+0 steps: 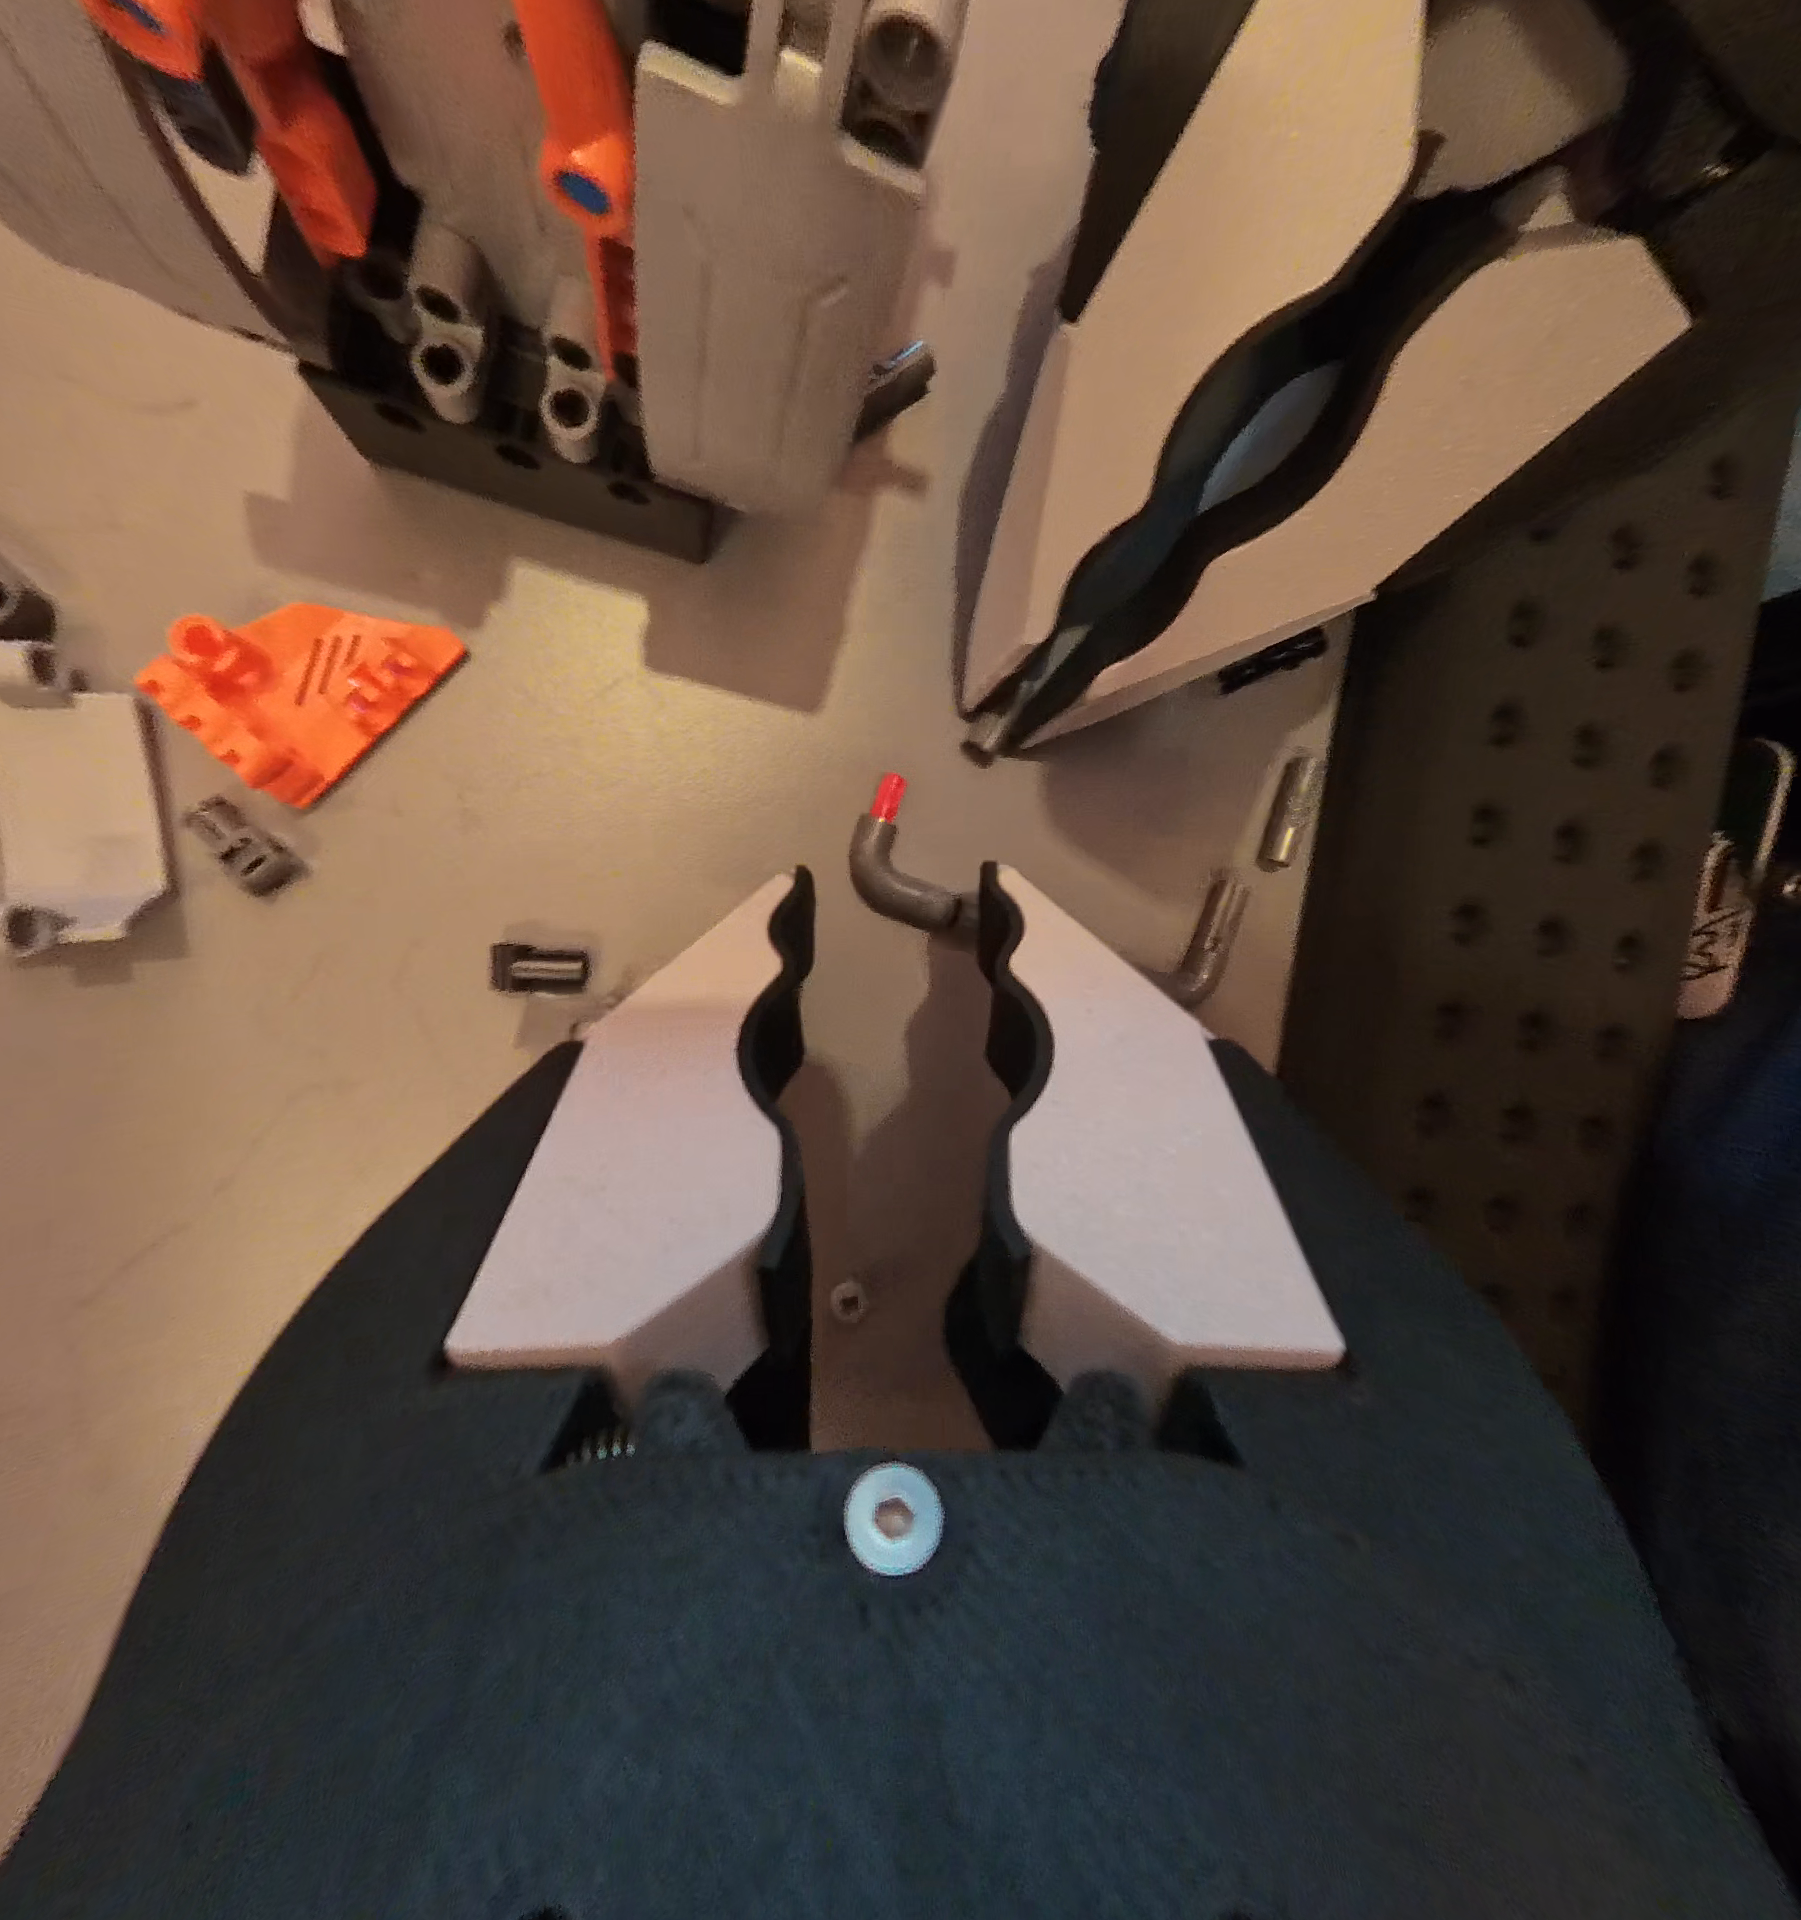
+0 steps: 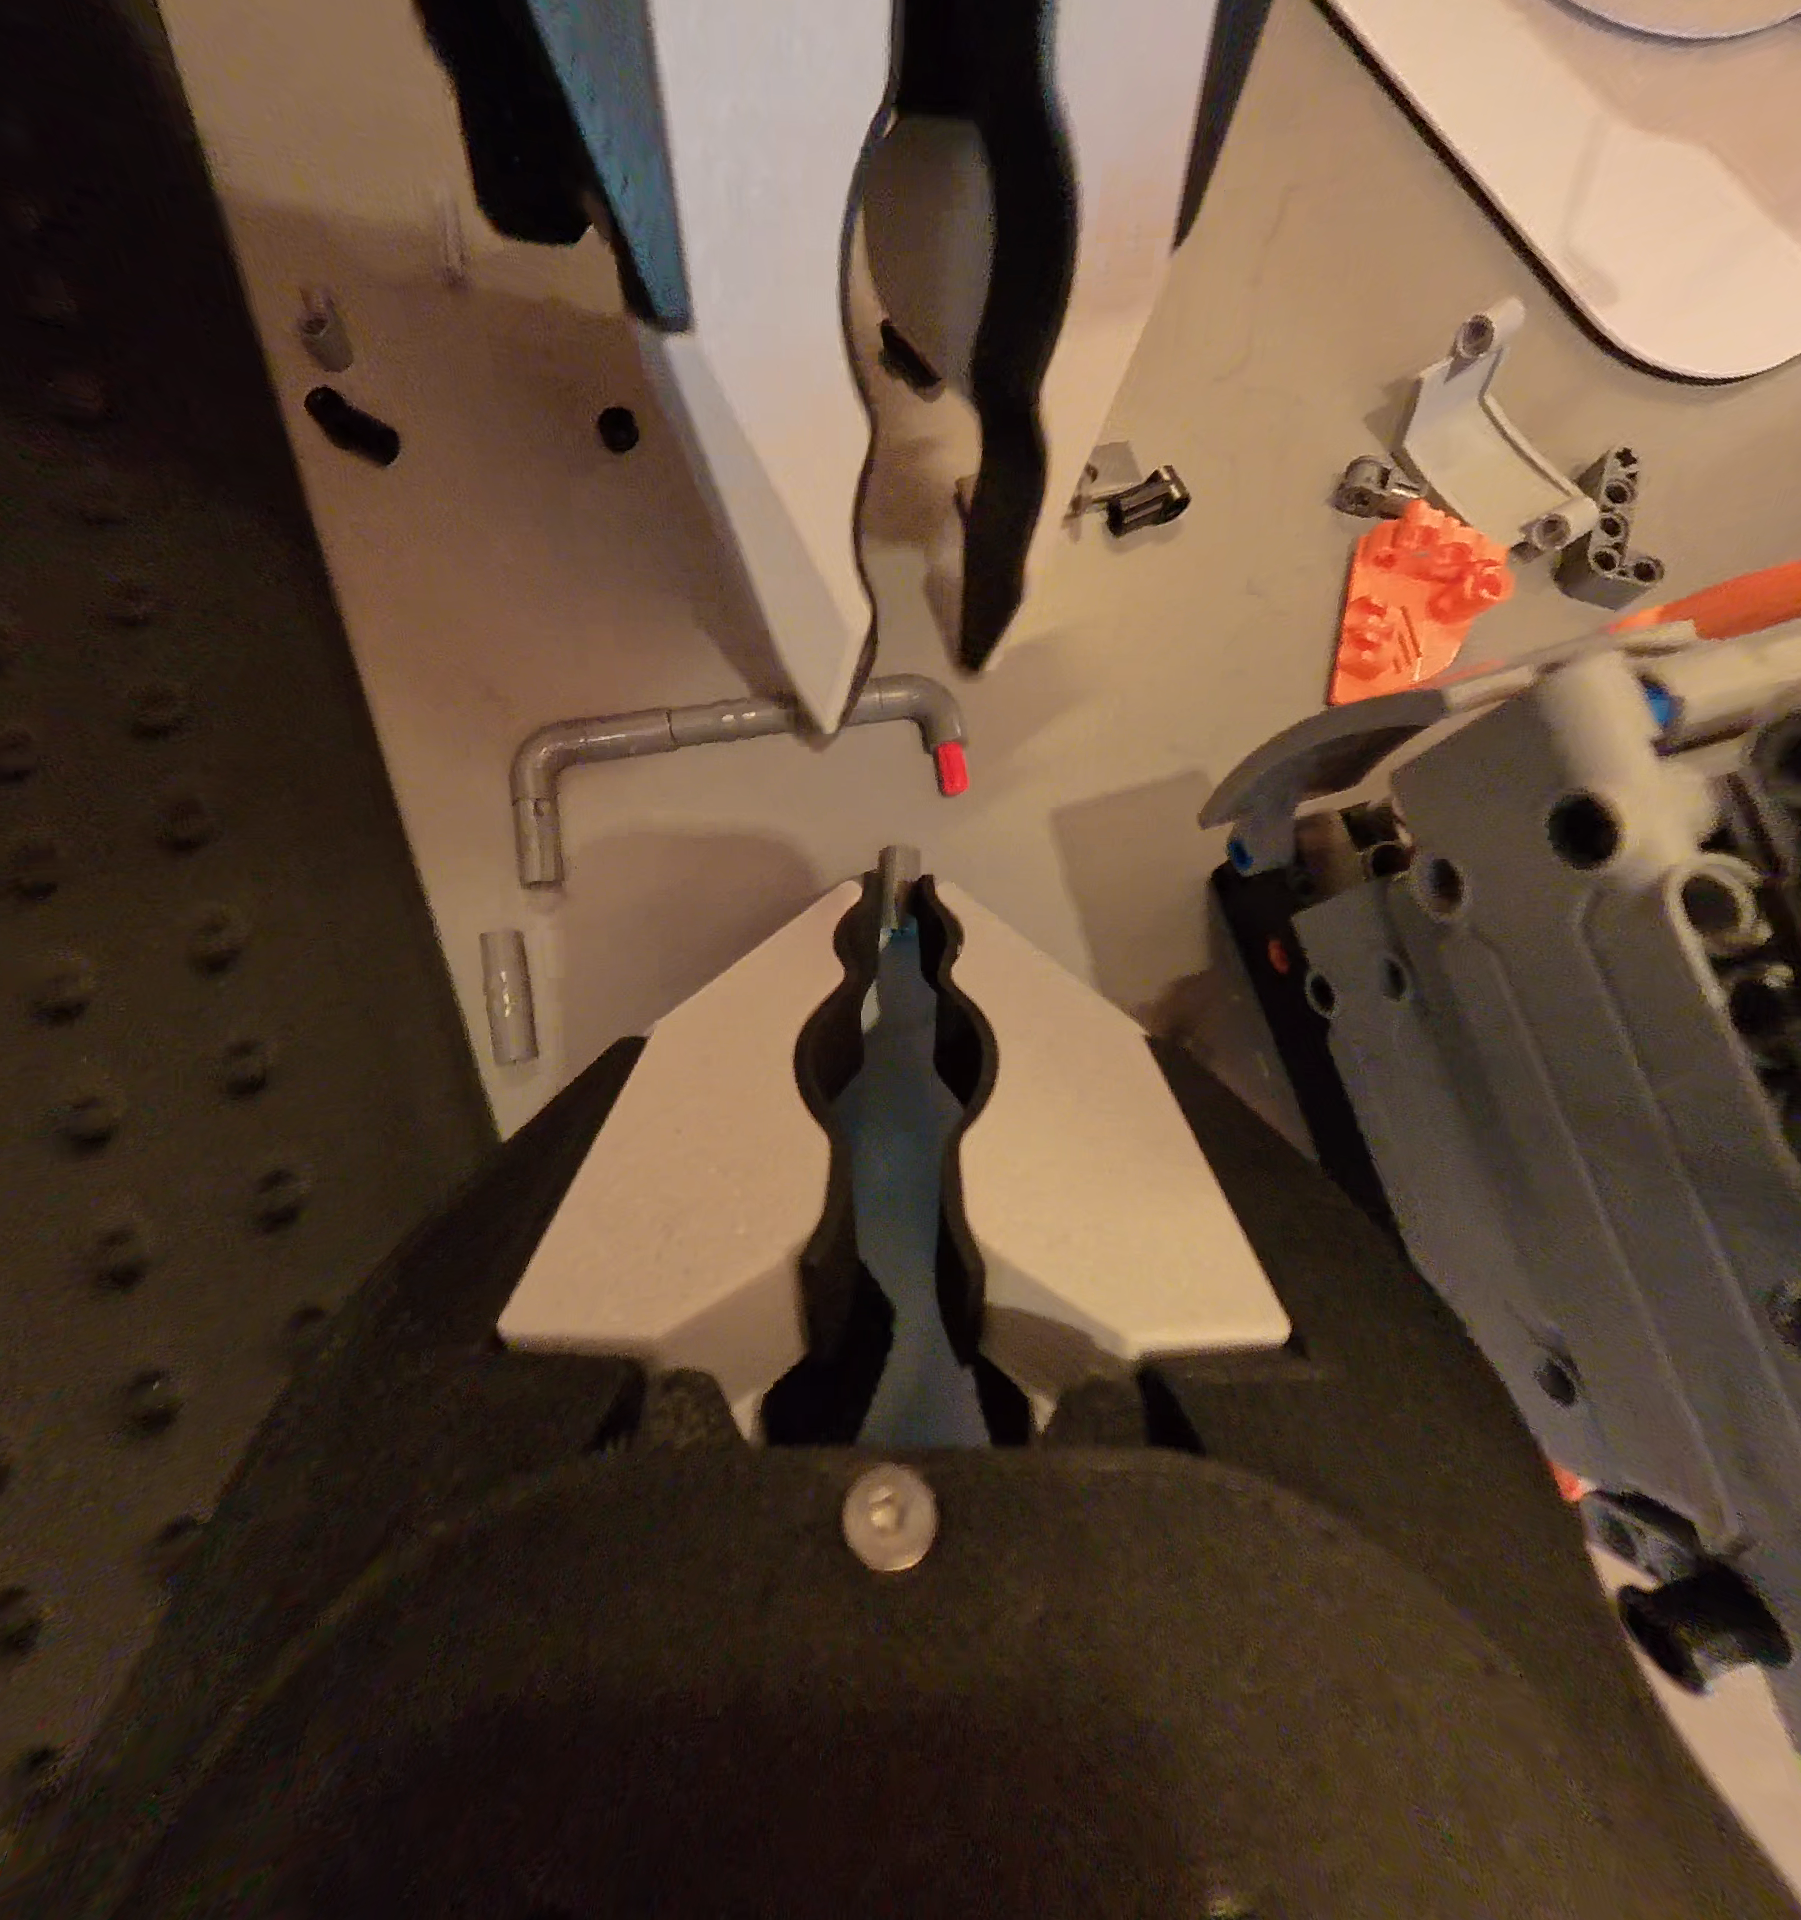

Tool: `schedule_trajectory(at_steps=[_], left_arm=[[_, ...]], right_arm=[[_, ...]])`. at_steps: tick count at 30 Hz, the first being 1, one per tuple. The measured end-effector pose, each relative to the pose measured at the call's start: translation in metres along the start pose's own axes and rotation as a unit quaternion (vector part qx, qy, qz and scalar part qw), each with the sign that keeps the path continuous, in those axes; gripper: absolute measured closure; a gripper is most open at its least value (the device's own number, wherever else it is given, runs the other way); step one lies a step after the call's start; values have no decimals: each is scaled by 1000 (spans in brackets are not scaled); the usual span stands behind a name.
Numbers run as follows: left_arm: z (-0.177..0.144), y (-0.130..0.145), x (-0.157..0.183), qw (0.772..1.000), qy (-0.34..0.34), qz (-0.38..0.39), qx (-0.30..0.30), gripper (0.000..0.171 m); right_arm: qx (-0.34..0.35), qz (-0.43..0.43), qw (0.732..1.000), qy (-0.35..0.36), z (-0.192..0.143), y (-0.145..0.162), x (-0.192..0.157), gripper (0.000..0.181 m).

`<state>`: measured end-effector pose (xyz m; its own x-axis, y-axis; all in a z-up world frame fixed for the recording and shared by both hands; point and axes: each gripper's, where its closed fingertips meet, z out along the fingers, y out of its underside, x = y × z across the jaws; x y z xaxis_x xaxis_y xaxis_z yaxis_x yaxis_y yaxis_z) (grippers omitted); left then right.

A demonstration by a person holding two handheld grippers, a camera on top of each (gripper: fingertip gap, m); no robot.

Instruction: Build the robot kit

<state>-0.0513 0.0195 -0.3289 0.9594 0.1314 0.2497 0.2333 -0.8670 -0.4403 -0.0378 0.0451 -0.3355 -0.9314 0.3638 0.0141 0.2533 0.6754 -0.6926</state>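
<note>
My left gripper (image 1: 896, 883) stands with its white, black-lined fingers parted by a narrow gap, empty between them, and its right fingertip (image 1: 989, 883) rests against the near run of a bent grey plastic pipe with a small red tip (image 1: 901, 878) that lies flat on the pale tabletop (image 1: 252, 1143). In the right wrist view the same grey pipe (image 2: 667, 722) runs across the table, one elbow turned toward me at the left, the red end at the right. My right gripper (image 2: 896, 883) is closed at its tips on a short grey pin (image 2: 894, 873), which pokes out forward and stands just short of the red tip, not touching it. Beside the left gripper lies a small black ridged connector (image 1: 543, 968), and a little farther left a small dark grey piece (image 1: 244, 831). Beyond that sit a flat orange angular panel (image 1: 304, 696) and a pale grey curved panel (image 1: 54, 821). To my right a black studded baseplate (image 1: 1530, 831) borders the table, with a short grey sleeve (image 1: 1289, 810) lying along its edge. Farthest off stands a large grey-and-orange brick-built model on a black base (image 1: 563, 312), well apart from the pipe.
</note>
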Motion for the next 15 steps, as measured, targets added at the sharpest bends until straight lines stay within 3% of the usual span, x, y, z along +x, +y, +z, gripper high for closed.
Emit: schedule_trajectory(at_steps=[7, 15], left_arm=[[9, 0, 3, 1000, -9, -2, -5, 162], [12, -3, 6, 1000, -17, -11, 17, 165]], right_arm=[[6, 7, 1000, 6, 5, -5, 6, 177], [3, 16, 1000, 3, 3, -3, 3, 177]])
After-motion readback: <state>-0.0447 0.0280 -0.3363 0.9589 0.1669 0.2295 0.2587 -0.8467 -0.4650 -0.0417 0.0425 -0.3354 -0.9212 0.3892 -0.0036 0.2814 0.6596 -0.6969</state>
